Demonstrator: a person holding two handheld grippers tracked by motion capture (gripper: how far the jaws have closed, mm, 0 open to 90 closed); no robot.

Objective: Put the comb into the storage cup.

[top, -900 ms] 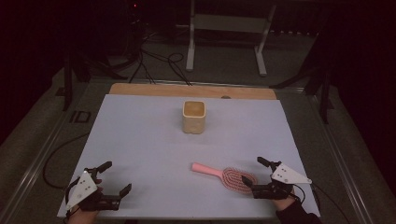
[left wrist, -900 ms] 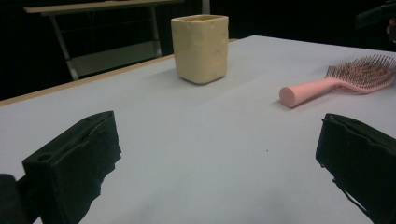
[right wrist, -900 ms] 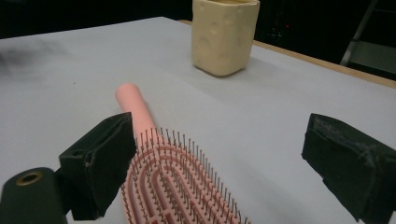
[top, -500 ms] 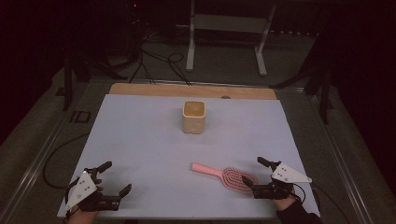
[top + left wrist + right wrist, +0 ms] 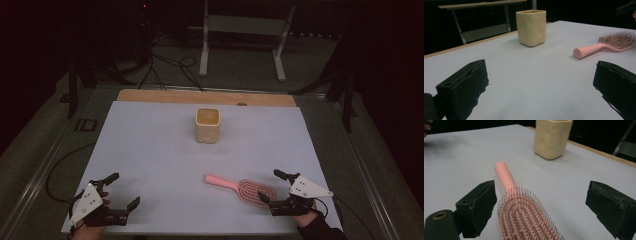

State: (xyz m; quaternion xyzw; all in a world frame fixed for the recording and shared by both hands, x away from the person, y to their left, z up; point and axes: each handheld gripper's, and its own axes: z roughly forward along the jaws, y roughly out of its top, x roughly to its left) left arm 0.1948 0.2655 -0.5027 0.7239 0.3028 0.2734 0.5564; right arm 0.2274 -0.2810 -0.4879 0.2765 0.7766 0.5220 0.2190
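sitting with my right gripper (image 5: pixel 273 192) low at the near right of the white table (image 5: pixel 150 150), jaws spread wide and holding nothing. the pink hairbrush (image 5: pixel 240 186) lies flat, bristles up, its head reaching in between the fingers (image 5: pixel 477 207) closer to one pad, handle pointing away toward the yellow cup (image 5: pixel 207 125). can't tell if a pad touches it. my left gripper (image 5: pixel 120 192) rests well apart, jaws wide too, empty.
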